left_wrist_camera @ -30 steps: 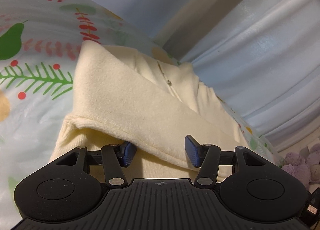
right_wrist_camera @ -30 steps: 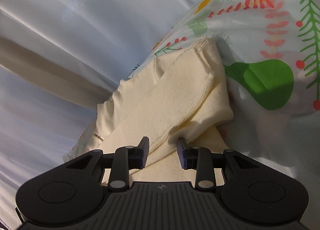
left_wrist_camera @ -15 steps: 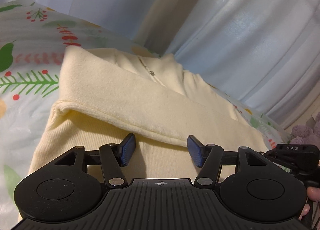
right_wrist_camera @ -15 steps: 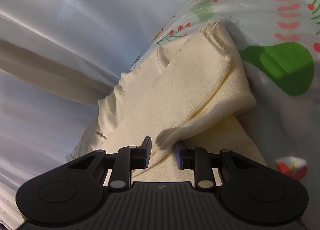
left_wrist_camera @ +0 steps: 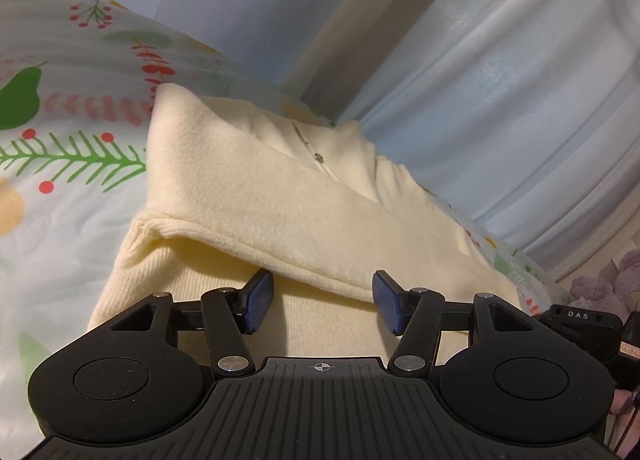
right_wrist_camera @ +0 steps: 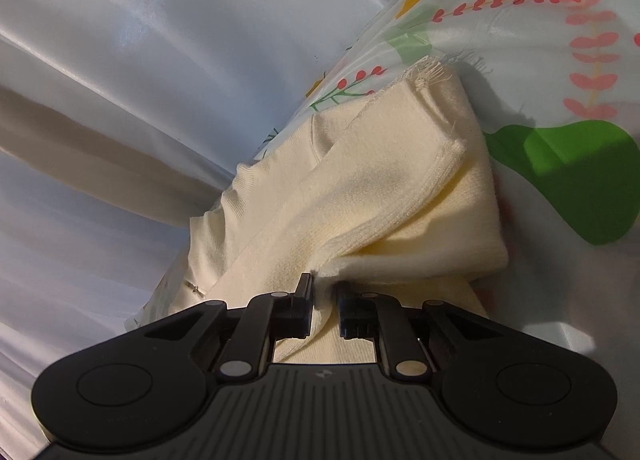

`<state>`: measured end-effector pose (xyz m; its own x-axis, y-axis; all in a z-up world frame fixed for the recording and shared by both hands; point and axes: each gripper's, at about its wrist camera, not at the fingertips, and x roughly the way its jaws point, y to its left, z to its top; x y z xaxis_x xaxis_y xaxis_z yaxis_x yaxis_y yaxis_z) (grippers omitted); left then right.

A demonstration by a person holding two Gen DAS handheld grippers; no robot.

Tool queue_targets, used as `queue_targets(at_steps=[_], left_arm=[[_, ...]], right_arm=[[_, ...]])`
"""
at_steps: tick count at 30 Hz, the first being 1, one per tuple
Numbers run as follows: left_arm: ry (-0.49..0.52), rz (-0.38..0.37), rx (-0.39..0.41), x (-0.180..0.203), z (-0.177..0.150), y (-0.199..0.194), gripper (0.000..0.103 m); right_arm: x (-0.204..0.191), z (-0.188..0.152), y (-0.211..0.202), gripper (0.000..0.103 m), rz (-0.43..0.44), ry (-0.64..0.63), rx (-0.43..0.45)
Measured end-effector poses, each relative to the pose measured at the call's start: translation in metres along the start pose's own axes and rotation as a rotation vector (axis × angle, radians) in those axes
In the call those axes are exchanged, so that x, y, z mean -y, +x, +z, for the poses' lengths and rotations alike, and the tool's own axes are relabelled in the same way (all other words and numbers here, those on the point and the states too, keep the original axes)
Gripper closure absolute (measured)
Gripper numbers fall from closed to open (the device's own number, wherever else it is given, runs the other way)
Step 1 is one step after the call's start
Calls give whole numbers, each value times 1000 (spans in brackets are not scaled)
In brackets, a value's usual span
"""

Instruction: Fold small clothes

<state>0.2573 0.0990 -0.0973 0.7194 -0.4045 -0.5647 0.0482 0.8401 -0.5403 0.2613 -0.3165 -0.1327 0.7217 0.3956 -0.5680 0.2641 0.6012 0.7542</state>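
A cream knit garment (left_wrist_camera: 280, 200) lies partly folded on a floral-print cloth (left_wrist_camera: 60, 140), with a sleeve or flap laid across its body. My left gripper (left_wrist_camera: 322, 298) is open, its blue pads (left_wrist_camera: 258, 300) standing on either side of the folded flap's lower edge above the ribbed layer. In the right wrist view the same garment (right_wrist_camera: 380, 188) shows its frayed cuff end (right_wrist_camera: 430, 74). My right gripper (right_wrist_camera: 325, 300) is shut on a fold of the cream fabric, which bunches between the two fingers.
Pale blue curtains (left_wrist_camera: 500, 80) with a beige band hang close behind the cloth's far edge. The floral cloth (right_wrist_camera: 560, 40) spreads to the right in the right wrist view. A purple plush toy (left_wrist_camera: 600, 284) and a black device marked DAS (left_wrist_camera: 580, 318) sit at the far right.
My right gripper has narrowed step by step and now pinches the garment's fold. My left gripper stays open by the flap edge; its view has tilted and shifted slightly.
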Motion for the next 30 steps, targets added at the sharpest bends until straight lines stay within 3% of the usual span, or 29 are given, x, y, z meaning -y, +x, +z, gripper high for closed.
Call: queue_targets(at_steps=[4,6,9,10,12,15,19,22,27,30], left_arm=[[-44,33,3,-8,8,0,43],[-49,56,1,-10,15,2,45],[-54,113,3,-11,24,4,44],[-69,111,-9,-12,26,3,43],[-81,109,-30,-11,28,-2,27],[-8,112,-57,-2,23,-22,22],[126,174,-126,9,3,-58,21],[183,214,-189,7,-20,-85,21],[154,300,-263,-10,-51,-126,21],[88,296,-317,-21,-65,-147,21]], right_arm=[[13,5,-19,81,-46,7,62],[14,10,-18,96,-77,-22,57],[8,10,-16,97,-100,-119,76],[5,9,-16,97,-109,-142,77],[-1,5,-20,89,-111,-178,62],[-7,-6,-33,66,-25,-233,-24],[-20,-42,-53,66,37,-401,-209],[-17,-82,-75,66,1,-521,-324],[3,-108,-124,66,-53,-497,-332],[20,-117,-150,66,-107,-456,-334]])
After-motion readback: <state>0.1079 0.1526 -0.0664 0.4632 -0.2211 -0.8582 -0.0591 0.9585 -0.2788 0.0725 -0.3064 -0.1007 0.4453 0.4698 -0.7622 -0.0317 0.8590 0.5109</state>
